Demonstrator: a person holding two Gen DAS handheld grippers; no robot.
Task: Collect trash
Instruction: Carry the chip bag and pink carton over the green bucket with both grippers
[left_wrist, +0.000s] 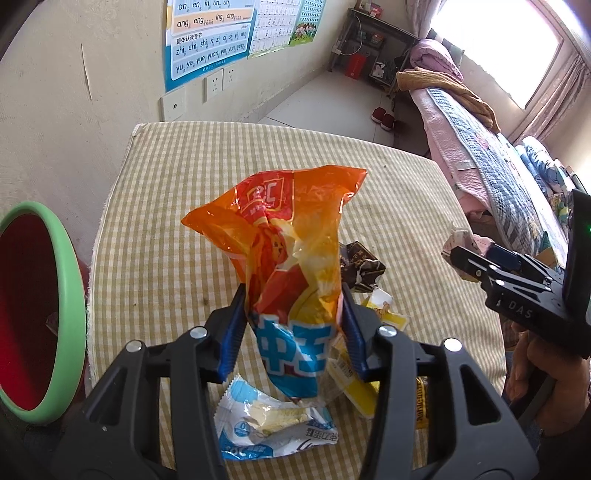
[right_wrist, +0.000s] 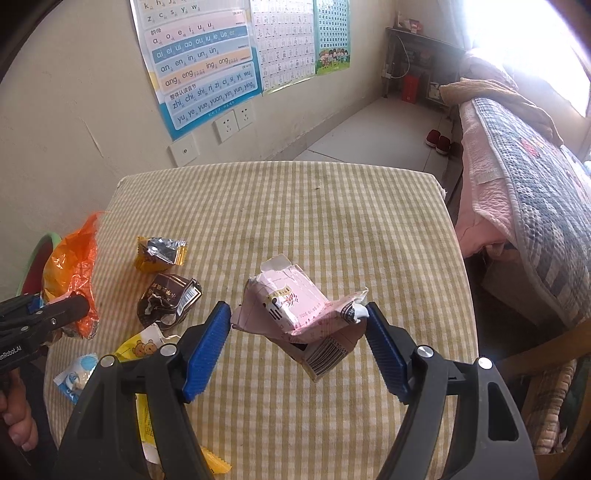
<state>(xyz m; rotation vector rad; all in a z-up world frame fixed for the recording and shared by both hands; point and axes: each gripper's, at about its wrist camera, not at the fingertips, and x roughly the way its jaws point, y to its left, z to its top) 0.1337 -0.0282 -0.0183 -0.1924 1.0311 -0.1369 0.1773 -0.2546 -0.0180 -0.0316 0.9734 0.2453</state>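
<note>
My left gripper (left_wrist: 293, 325) is shut on an orange snack bag (left_wrist: 291, 236), held upright above the checked tablecloth (left_wrist: 177, 206). The bag also shows in the right wrist view (right_wrist: 74, 273). My right gripper (right_wrist: 297, 332) is shut on a crumpled pink carton (right_wrist: 291, 299), its pads pressing both sides, lifted above the cloth. A red bin with a green rim (left_wrist: 70, 291) stands off the table's left edge. On the cloth lie a brown wrapper (right_wrist: 168, 299), a gold and silver wrapper (right_wrist: 159, 253), a yellow bear wrapper (right_wrist: 142, 345) and a blue-white wrapper (left_wrist: 266, 421).
A wall with posters and sockets (right_wrist: 229, 122) lies behind the table. A bed with quilts (right_wrist: 524, 192) runs along the right. Red slippers (right_wrist: 437, 142) sit on the floor beyond.
</note>
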